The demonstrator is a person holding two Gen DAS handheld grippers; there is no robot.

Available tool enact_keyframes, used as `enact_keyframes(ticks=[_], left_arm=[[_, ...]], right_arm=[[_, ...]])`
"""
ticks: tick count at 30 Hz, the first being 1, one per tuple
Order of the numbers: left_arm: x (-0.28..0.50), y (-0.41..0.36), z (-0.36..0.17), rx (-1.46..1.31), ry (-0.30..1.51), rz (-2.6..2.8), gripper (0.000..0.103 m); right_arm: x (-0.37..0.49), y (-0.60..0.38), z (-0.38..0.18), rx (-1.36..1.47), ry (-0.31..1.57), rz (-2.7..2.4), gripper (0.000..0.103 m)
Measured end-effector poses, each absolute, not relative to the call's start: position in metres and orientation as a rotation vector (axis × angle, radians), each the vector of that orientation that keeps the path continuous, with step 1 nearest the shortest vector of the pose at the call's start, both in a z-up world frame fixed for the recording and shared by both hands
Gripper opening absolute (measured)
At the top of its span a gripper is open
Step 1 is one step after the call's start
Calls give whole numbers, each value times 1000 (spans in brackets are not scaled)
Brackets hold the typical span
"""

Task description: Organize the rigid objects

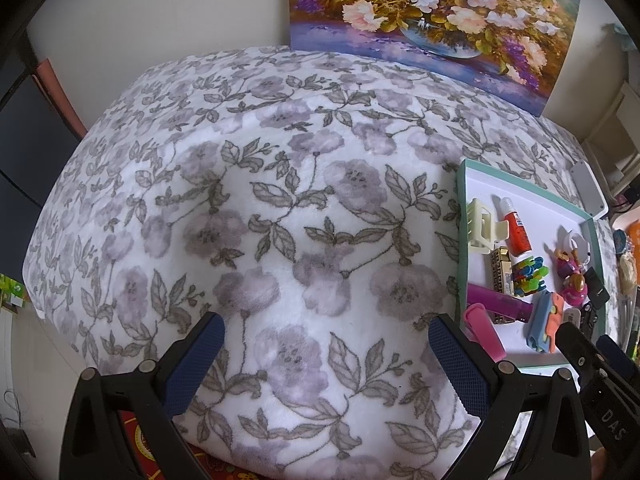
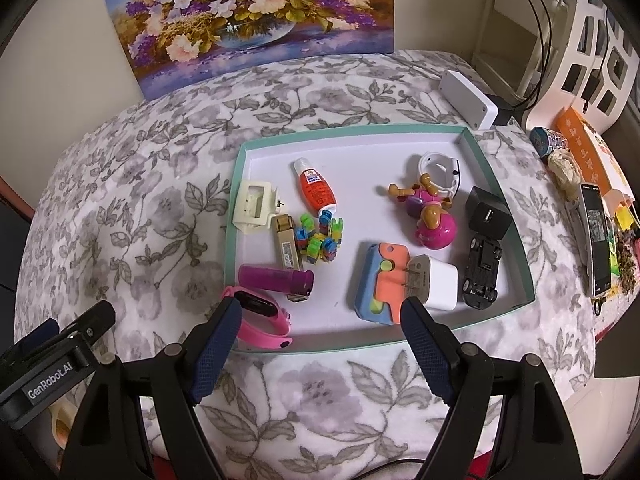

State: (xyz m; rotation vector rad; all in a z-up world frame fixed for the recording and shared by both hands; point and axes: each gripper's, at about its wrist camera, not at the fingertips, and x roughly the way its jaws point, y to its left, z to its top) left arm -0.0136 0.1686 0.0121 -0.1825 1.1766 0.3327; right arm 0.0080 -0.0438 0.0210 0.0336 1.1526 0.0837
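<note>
A teal-rimmed white tray (image 2: 352, 130) lies on the floral blanket. It holds a cream hair clip (image 2: 254, 208), an orange glue bottle (image 2: 316, 188), a colourful link chain (image 2: 320, 236), a magenta tube (image 2: 276, 278), a pink wristband (image 2: 260, 316), a blue-orange toy (image 2: 380, 284), a white charger (image 2: 436, 284), a black toy car (image 2: 482, 268), a black adapter (image 2: 488, 214) and a pink figure (image 2: 432, 216). My right gripper (image 2: 322, 312) hangs open over the tray's near edge and holds nothing. My left gripper (image 1: 326, 344) is open over bare blanket, left of the tray (image 1: 462, 220).
A flower painting (image 2: 256, 20) leans against the back wall. Behind the tray's far right corner sits a white box (image 2: 468, 98). A phone (image 2: 598, 240), an orange package (image 2: 588, 148) and a tape roll (image 2: 544, 140) crowd the right edge. Bare blanket (image 1: 280, 200) spreads to the left.
</note>
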Motion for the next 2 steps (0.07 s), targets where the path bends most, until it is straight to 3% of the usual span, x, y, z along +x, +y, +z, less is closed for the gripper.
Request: enact_keyframes(ticks=[2], left_arm=[[-13, 169, 12, -185, 1180, 336, 103]], right_arm=[[8, -43, 22, 31, 1148, 87, 82]])
